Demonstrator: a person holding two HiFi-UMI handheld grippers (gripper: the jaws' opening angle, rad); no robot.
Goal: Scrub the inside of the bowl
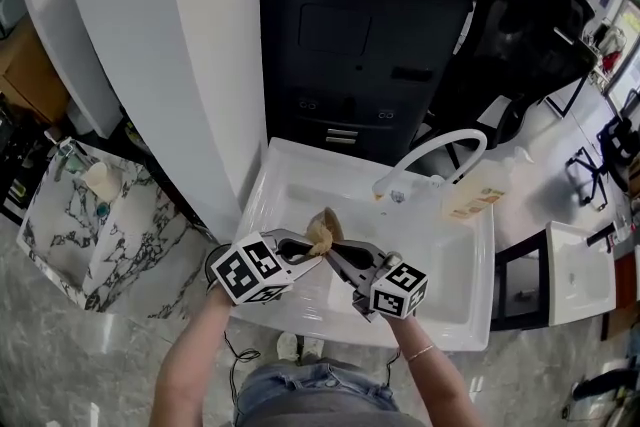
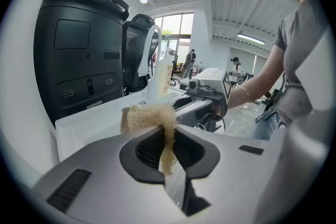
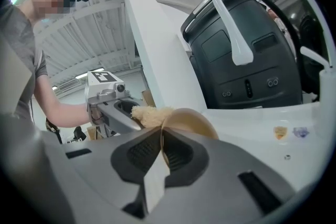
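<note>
My left gripper (image 2: 168, 150) is clamped on the sponge (image 2: 145, 118); right gripper (image 3: 161, 152) pinches the bowl (image 3: 193, 121) rim. Scrubbing's underway, not done, I reckon.

The right gripper (image 3: 161, 139) is pinching the rim of the tan bowl (image 3: 191, 122). The left gripper (image 3: 116, 110) is holding a sponge (image 3: 147, 114), seemingly against the bowl's inside.

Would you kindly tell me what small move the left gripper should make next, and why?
Probably ease the sponge into the bowl and begin rubbing its inside. The left gripper is shut on the sponge, the right gripper is shut on the bowl's rim, and both meet above the sink, sponge beside the rim; contact inside isn't clear.
</note>
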